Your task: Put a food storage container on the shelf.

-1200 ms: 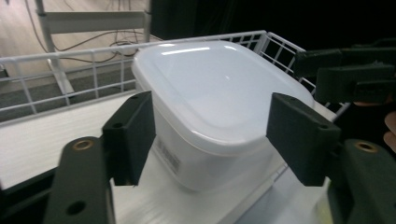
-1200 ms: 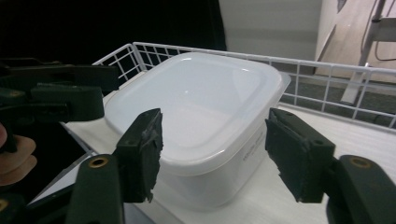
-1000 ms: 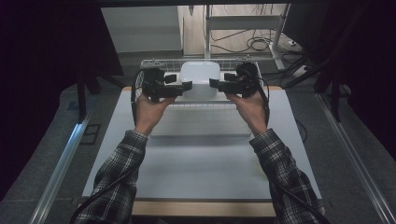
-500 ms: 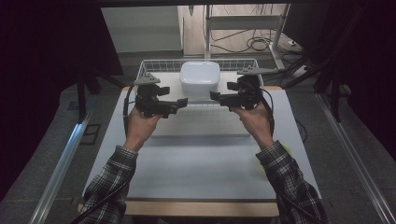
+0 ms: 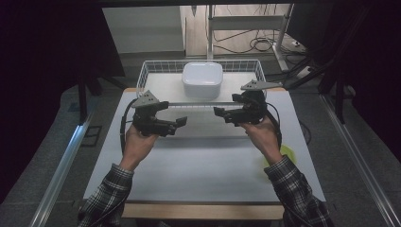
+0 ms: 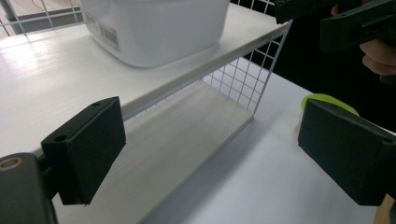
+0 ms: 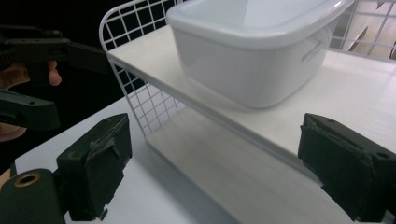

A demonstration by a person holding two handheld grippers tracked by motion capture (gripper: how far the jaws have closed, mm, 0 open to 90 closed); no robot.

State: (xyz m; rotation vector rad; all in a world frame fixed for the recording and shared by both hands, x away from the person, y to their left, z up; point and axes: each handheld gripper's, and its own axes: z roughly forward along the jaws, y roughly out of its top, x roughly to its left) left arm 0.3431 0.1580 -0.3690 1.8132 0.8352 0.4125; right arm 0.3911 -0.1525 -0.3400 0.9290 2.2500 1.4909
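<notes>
Both claws have drawn back toward the person from the white lidded container [image 5: 202, 79]; their jaws have just been opening, nothing between them. Left claw [image 5: 182, 121] and right claw [image 5: 218, 111] are hovering released over bare worktop [image 5: 198, 165]. Beyond, the container is sitting on the wire shelf [image 5: 156, 85], with free board either side.

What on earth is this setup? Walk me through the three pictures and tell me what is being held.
A person at a white table holds a hand-operated clamp tool in each hand: the left gripper and the right gripper. The high view looks down from above. The other two pictures come from small cameras riding on each tool, looking out between its two black jaws. Ahead stands a white wire rack with a shelf, and a white lidded tub sits on that shelf. Something yellow-green lies by the right forearm. Both tools have just been opening; nothing is between their jaws, so nothing is held.
</notes>
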